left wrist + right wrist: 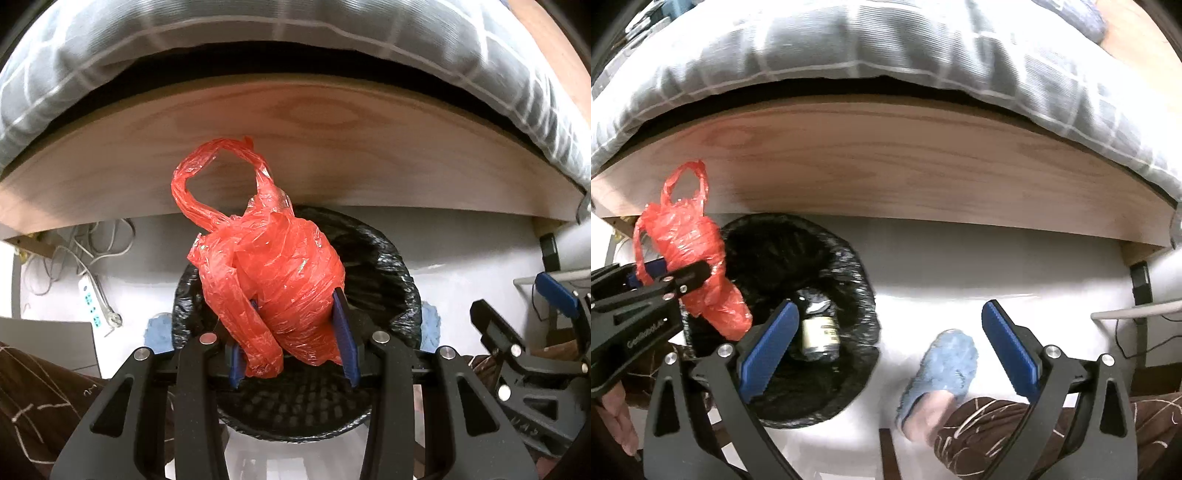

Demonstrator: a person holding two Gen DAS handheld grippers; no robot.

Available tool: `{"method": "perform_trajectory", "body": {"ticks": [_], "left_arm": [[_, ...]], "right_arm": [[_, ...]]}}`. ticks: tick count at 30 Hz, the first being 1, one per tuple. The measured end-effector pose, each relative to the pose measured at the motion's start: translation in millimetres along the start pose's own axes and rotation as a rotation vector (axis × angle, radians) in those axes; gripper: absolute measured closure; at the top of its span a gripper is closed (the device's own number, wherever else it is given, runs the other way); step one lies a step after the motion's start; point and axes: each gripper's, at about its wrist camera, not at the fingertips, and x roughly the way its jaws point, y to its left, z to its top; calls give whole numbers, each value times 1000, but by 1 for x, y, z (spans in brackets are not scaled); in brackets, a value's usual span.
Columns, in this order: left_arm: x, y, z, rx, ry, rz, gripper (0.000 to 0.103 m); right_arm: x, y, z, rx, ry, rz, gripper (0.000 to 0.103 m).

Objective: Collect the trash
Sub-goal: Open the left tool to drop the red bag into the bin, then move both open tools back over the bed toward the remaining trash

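Observation:
A crumpled red plastic bag (273,266) hangs between the blue pads of my left gripper (295,306), which is shut on it right above a bin lined with a black bag (384,266). The right wrist view shows the same red bag (687,236) in the left gripper (674,271) over the left rim of the bin (857,273). A small bottle with a pale label (820,334) lies inside the bin. My right gripper (890,314) stands wide open with nothing between its fingers, to the right of the bin opening.
A wooden bed frame (332,147) with grey checked bedding (849,44) runs across the back. A person's foot in a blue slipper (942,365) and a brown trouser leg (997,432) stand right of the bin. A power strip with cables (92,299) lies at the left.

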Motion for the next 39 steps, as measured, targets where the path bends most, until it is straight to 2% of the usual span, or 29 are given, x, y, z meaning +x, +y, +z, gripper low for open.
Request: {"method": "perform_trajectory", "body": {"ticks": [7, 10, 15, 20, 24, 33, 39], "left_arm": [[6, -17, 0, 28, 3, -6, 60], [4, -17, 0, 36, -30, 13, 51], [1, -18, 1, 54, -51, 40, 23], [-12, -9, 0, 41, -100, 87, 7], [-30, 5, 4, 6, -114, 80, 6], [-108, 20, 21, -19, -282, 79, 6], [-141, 30, 25, -52, -342, 46, 6]], "right_arm": [[5, -15, -3, 49, 12, -40, 8], [6, -18, -5, 49, 11, -46, 8], [1, -20, -2, 65, -1, -49, 8], [-16, -15, 8, 49, -49, -44, 8], [-35, -10, 18, 39, -106, -41, 8], [-95, -5, 49, 35, -288, -29, 8], [-123, -9, 65, 55, -391, -21, 8]]}}
